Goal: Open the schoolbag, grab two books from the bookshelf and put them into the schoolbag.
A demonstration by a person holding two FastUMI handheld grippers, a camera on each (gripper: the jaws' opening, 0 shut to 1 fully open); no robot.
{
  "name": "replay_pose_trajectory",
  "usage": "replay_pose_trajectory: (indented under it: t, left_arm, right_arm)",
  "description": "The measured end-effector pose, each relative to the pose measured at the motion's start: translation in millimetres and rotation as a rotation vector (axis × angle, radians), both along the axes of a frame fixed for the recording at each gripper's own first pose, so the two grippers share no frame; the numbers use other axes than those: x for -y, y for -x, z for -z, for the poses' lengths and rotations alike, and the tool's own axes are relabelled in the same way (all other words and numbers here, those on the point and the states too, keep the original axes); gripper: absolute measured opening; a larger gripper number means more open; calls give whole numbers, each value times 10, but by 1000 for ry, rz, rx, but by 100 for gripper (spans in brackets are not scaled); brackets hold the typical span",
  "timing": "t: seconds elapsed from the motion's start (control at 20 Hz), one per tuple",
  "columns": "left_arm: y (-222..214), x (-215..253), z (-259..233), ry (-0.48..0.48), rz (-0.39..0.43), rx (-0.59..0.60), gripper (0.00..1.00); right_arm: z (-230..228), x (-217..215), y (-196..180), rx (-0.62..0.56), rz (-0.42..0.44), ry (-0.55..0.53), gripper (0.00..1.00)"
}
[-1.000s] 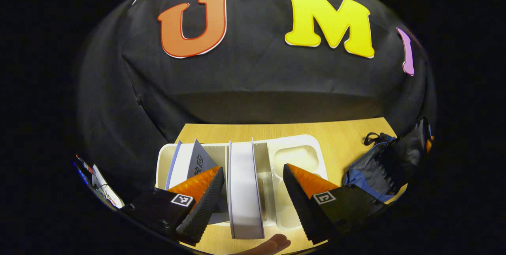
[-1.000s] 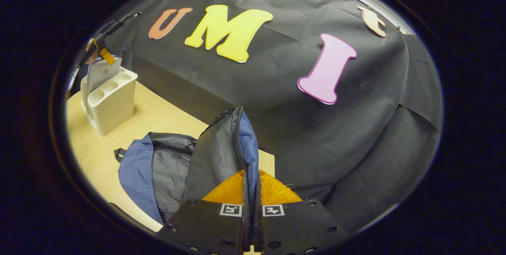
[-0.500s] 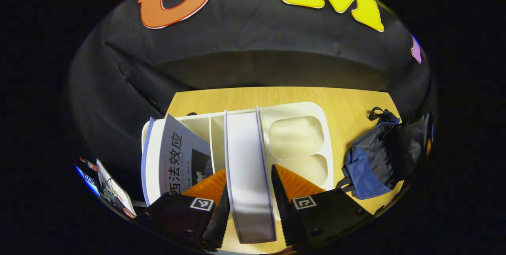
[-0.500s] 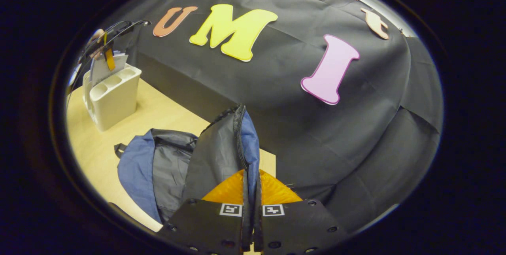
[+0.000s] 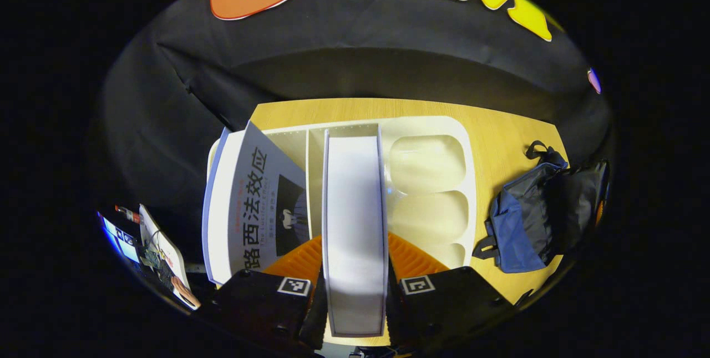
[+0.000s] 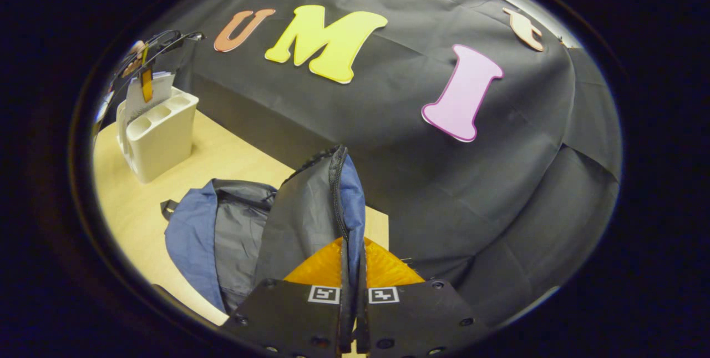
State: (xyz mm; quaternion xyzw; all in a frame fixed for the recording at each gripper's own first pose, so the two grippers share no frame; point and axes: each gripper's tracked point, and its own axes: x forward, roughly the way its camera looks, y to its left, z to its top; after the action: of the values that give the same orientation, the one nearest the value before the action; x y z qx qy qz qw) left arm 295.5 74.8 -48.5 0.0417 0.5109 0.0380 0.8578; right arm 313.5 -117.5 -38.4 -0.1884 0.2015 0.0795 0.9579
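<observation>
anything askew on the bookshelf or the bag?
One thing: the grey-covered book leans sideways in the bookshelf, while the white book between the left gripper fingers stands straight. The schoolbag is held open.

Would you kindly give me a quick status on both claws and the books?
Left claw shut on white book standing in bookshelf. Right claw shut on schoolbag flap, holding it open. Second book leans alongside; nothing in the way.

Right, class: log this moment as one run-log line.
left gripper: shut on white book in bookshelf | right gripper: shut on schoolbag flap, bag open
</observation>
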Motion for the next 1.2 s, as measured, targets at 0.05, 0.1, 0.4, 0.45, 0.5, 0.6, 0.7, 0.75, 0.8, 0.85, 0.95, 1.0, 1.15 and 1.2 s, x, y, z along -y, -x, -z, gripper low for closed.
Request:
replay_pose_trajectory:
  t: [0.05,0.1,0.4,0.45,0.5,0.6,0.7,0.75,0.8,0.85,0.95,1.0,1.15,1.2]
  left_arm:
    - [46,-29,-28,-7,-8,10,44]
    - [113,-43,-62,-7,-16,16,44]
    - [642,-97,-191,-31,-24,62,45]
    - [737,-89,-202,-26,-29,70,45]
    - [844,-81,-222,-20,-24,82,44]
    - [1044,-69,-220,2,-16,110,45]
    - [1254,-65,-203,43,-25,133,45]
    - [1358,-56,-181,70,-33,139,45]
    - [1476,-59,-141,103,-39,141,45]
    - [1595,-59,-104,139,-48,142,45]
    - [1778,-78,-74,194,-75,161,45]
    - [1858,-87,-79,220,-84,172,45]
    - [2064,79,-136,342,-78,201,45]
    - [2115,172,-152,382,-65,203,45]
  right_arm:
    - [5,-2,4,1,-3,4,4]
    - [2,-7,7,2,-5,5,4]
    - [29,-81,74,12,-20,22,4]
    - [42,-84,74,10,-18,20,4]
    - [53,-82,84,7,-14,18,4]
    - [65,-106,82,10,-16,15,4]
    - [99,-97,90,6,-16,18,4]
    - [91,-93,95,7,-16,21,4]
    - [91,-101,97,8,-16,24,5]
    - [93,-108,98,7,-15,26,4]
    - [83,-136,105,7,-18,29,4]
    - [87,-145,105,5,-19,34,4]
    - [59,-203,101,3,-23,45,4]
    - [52,-217,100,2,-22,46,4]
